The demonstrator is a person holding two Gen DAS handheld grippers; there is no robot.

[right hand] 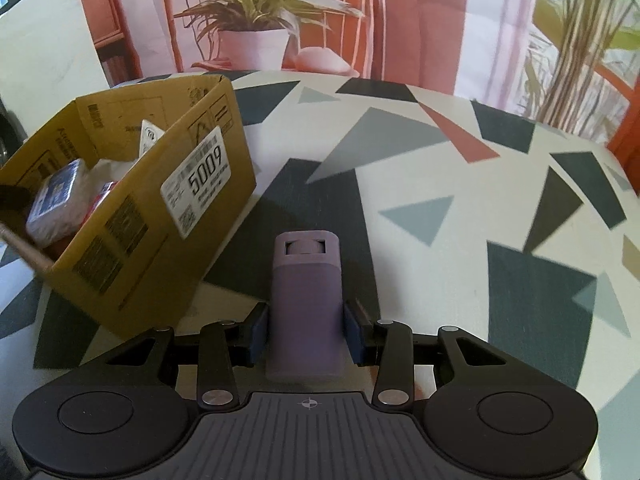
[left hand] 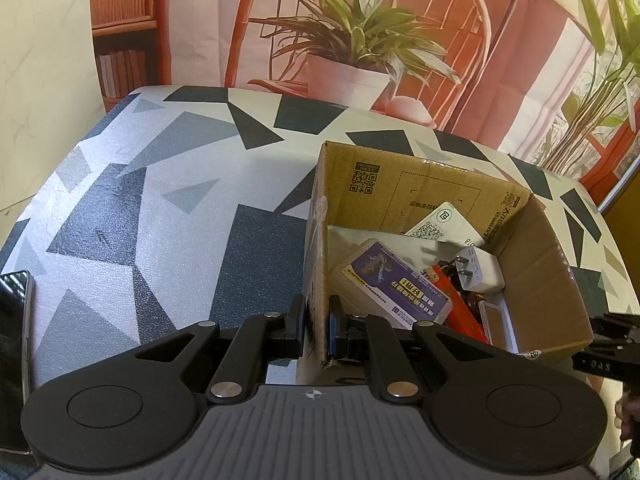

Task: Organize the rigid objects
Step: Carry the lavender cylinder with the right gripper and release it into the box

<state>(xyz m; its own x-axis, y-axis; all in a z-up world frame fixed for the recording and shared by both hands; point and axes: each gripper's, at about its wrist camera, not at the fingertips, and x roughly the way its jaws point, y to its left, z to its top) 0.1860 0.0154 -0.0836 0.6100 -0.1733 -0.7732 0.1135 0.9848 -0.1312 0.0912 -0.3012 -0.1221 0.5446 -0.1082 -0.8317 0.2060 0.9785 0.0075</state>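
While the left gripper (left hand: pixel 317 326) is clamped on the near left wall of the cardboard box (left hand: pixel 440 184), one finger outside the wall and one inside, the right gripper (right hand: pixel 306 334) is closed on a purple roller-topped object (right hand: pixel 305 304) that points forward along its fingers. That purple object is held above the table (right hand: pixel 460 208) just to the right of the box, whose outer side wall carries a white label reading 5009 (right hand: pixel 198 182). Inside the box lie several rigid things — a pale case with a purple printed label (left hand: pixel 394 282) near the left wall, a white plug adapter (left hand: pixel 478 270) with its two prongs showing, something orange-red (left hand: pixel 464 312) beneath them, and a white card with a QR code (left hand: pixel 444 224) leaning against the far wall. From the right wrist view the box looks tilted, its near corner raised off the patterned tabletop, though how far is hard to tell. A dark phone (left hand: pixel 12 320) lies at the table's left edge, well apart from the box. Behind the table hangs a printed backdrop (left hand: pixel 360 40) — a potted plant on a red chair.
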